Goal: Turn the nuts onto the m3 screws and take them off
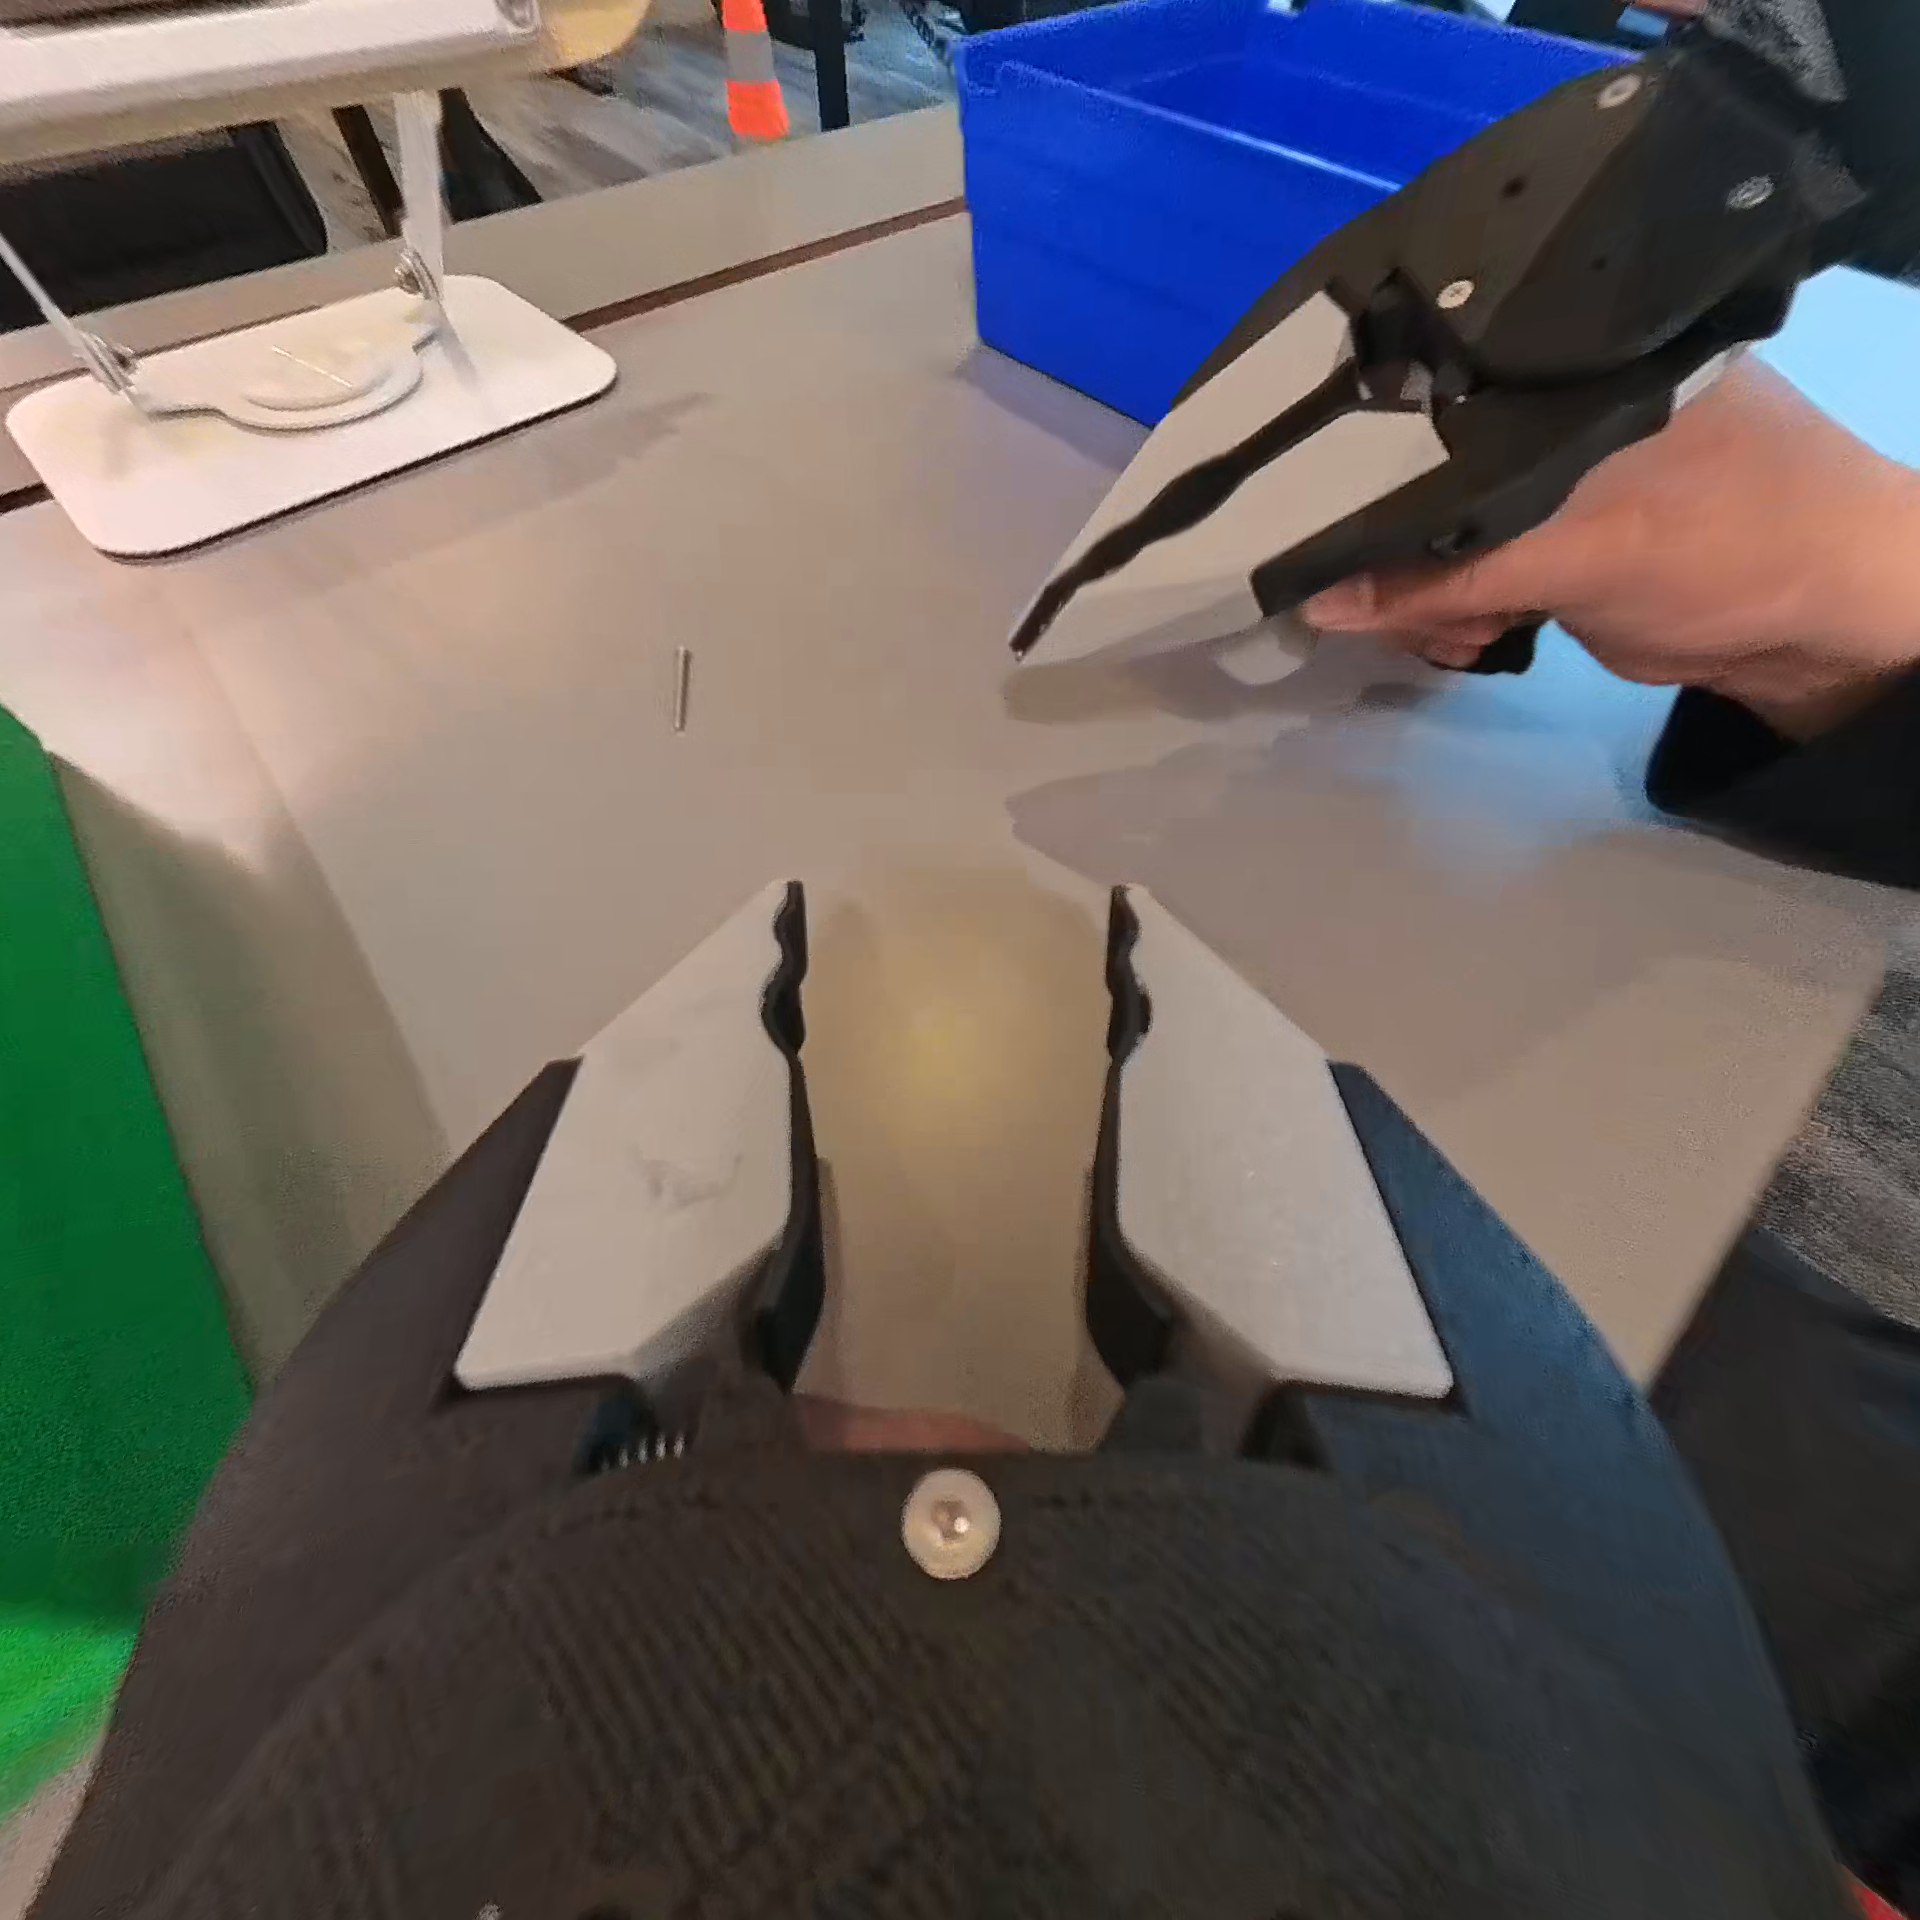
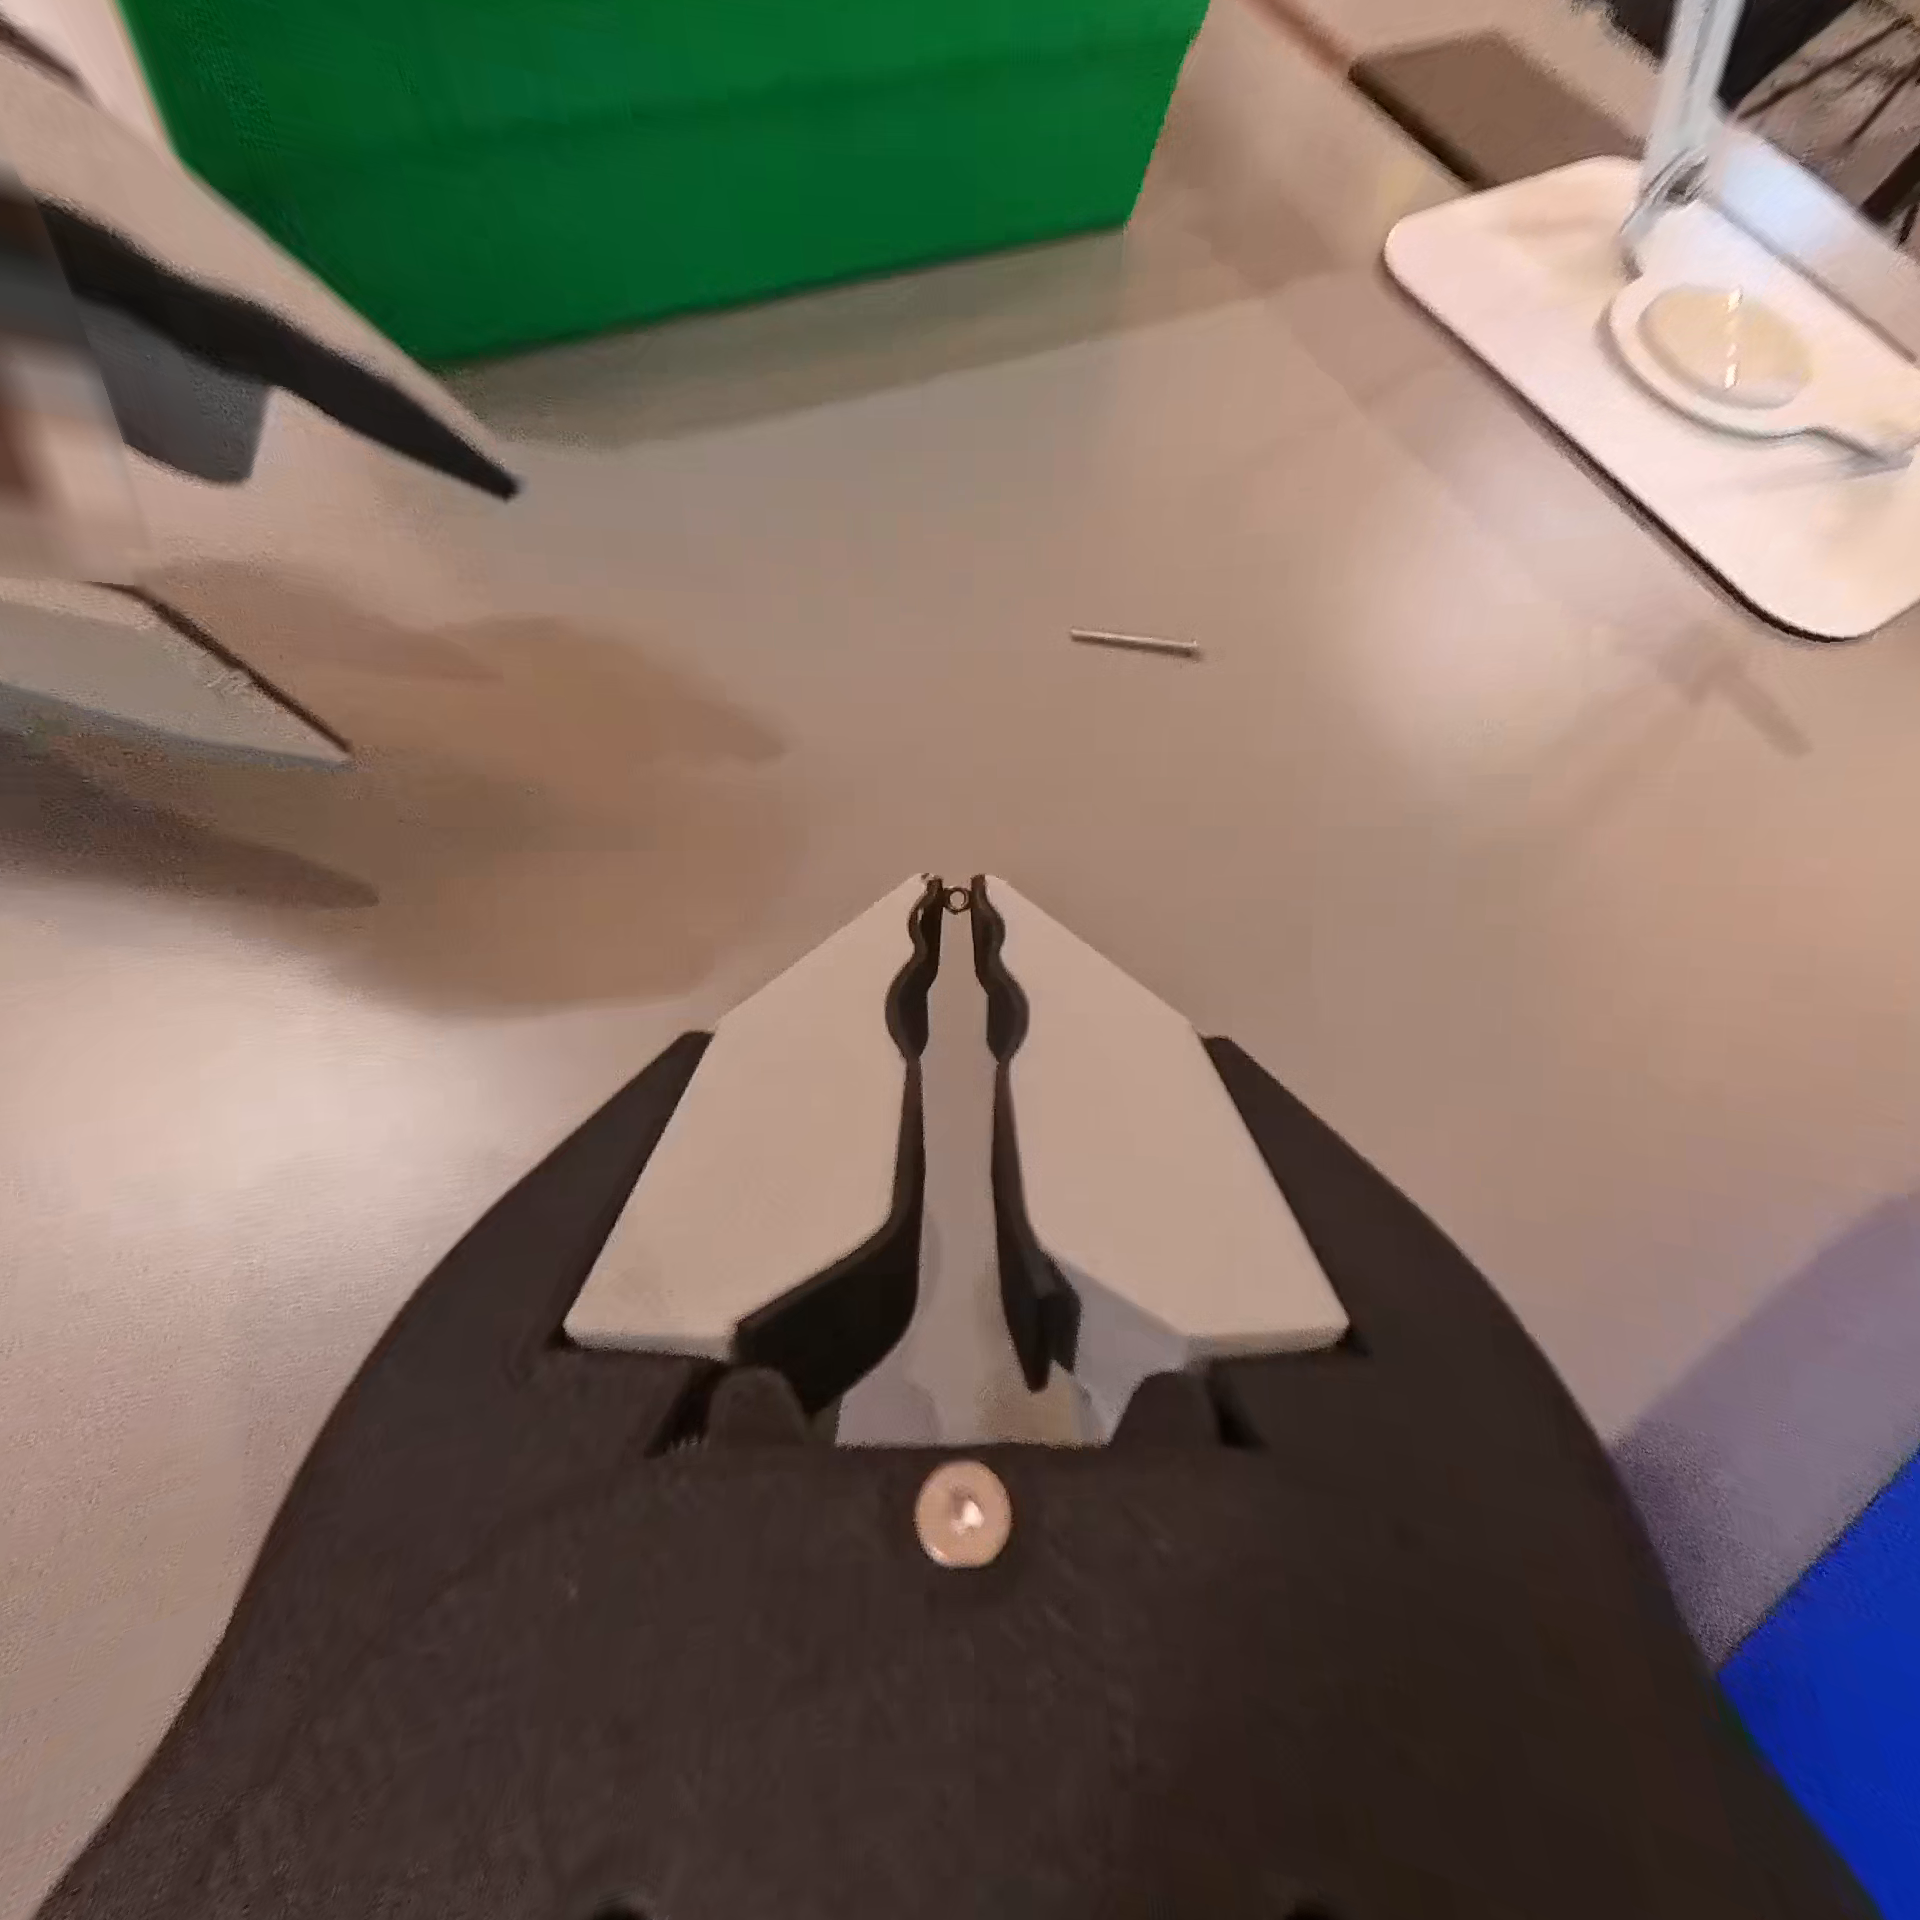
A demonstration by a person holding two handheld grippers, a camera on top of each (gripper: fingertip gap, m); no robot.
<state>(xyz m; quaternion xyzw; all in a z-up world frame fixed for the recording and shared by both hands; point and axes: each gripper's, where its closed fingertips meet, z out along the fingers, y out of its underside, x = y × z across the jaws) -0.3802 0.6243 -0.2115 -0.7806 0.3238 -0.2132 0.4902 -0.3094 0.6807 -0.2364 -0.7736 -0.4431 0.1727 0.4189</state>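
A thin silver M3 screw (image 1: 681,688) lies flat on the grey table, ahead of and to the left of my left gripper (image 1: 954,914), which is open and empty. It also shows in the right wrist view (image 2: 1135,644), ahead of and right of my right gripper (image 2: 954,896). My right gripper is shut on a tiny dark nut (image 2: 953,898) pinched at its fingertips. In the left wrist view the right gripper (image 1: 1023,646) is held by a hand at the right, tips low over the table. The left gripper's fingers (image 2: 312,384) show blurred at the left of the right wrist view.
A blue bin (image 1: 1164,208) stands at the back right. A green box (image 2: 644,166) stands on the left side of the table. A white stand (image 1: 312,416) with a flat base sits at the back left. The table's right edge (image 1: 1766,1195) is near. The grippers' ends are close to 10 cm from one another. From the right gripper's tips to the thin silver M3 screw (image 1: 681,688) is close to 12 cm. Seen from the right wrist view (image 2: 1151,654) as well.
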